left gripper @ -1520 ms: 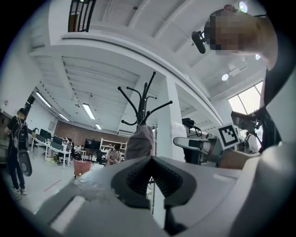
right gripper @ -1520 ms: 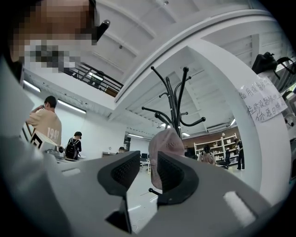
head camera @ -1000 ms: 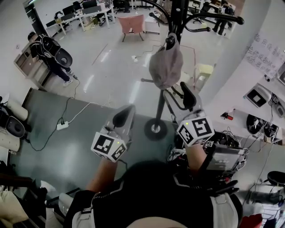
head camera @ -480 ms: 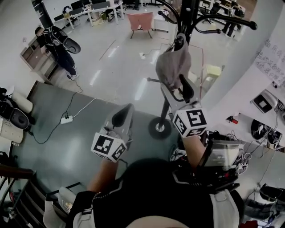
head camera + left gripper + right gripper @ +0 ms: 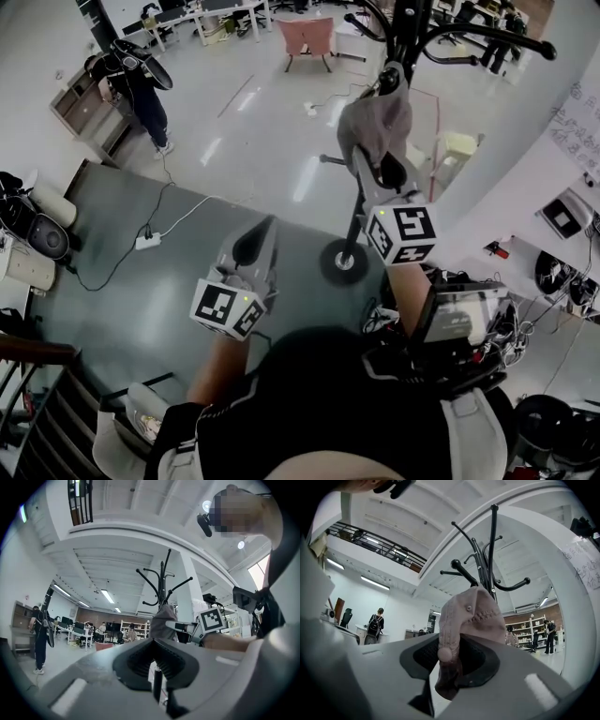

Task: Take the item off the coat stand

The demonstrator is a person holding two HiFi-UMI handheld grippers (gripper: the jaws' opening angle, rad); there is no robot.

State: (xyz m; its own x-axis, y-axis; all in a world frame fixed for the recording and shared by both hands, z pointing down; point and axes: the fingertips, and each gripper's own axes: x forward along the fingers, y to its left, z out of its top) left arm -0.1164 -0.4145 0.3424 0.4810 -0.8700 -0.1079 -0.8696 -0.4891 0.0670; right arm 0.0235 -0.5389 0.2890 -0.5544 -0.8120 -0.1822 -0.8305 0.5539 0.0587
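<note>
A grey-pink cap (image 5: 373,124) hangs from a hook of the black coat stand (image 5: 410,33), whose round base (image 5: 343,263) sits on the floor. My right gripper (image 5: 380,171) reaches up to the cap's lower edge. Its jaws have just been closing, with the cap between them. In the right gripper view the cap (image 5: 471,616) drops between the pads of the right gripper (image 5: 452,656), under the stand's hooks (image 5: 490,559). My left gripper (image 5: 252,247) is lower and to the left, shut on nothing. In the left gripper view, the left gripper (image 5: 154,660) faces the cap (image 5: 161,623).
A person with a backpack (image 5: 141,80) stands at the far left near desks. A pink chair (image 5: 309,36) is behind the stand. A power strip with its cable (image 5: 148,242) lies on the floor. A white pillar (image 5: 506,141) and a cart of equipment (image 5: 464,323) are to the right.
My right gripper has moved up to the cap and its jaws have closed around the cap's lower edge. The left gripper has shifted only a little.
</note>
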